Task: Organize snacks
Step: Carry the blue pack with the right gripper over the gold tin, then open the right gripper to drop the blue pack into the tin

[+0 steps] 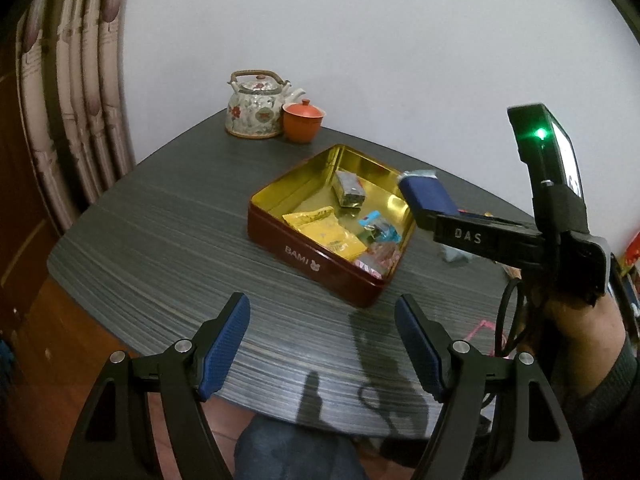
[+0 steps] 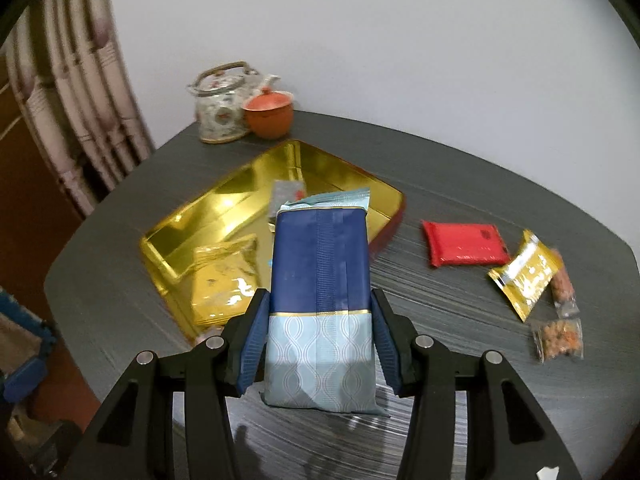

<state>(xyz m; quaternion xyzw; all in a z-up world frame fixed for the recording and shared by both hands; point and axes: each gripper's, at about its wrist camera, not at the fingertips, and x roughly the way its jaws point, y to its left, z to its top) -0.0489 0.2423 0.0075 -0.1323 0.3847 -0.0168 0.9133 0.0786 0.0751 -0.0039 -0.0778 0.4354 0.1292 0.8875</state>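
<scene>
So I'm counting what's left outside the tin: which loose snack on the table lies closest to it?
The red packet, lying flat just right of the tin. The gold wrapper and clear nut bags sit farther right.

A: What carries everything here?

B: A dark grey counter (image 2: pixel 460 184) with a fine streaked grain and rounded corners, set against a pale wall.

A: And what sits on it?

B: At the far corner a floral teapot (image 1: pixel 256 106) with an orange lidded cup (image 1: pixel 303 121) just beside it, the two touching or nearly so. Nearer the middle, an open red tin (image 1: pixel 320 266) with a gold lining.

A: Anything off to the right side?

B: Yes: a red packet (image 2: pixel 464 243) lying flat, then a gold wrapper (image 2: pixel 526 274), and two small clear bags of brownish pieces (image 2: pixel 559 336) close together beside the wrapper.
</scene>
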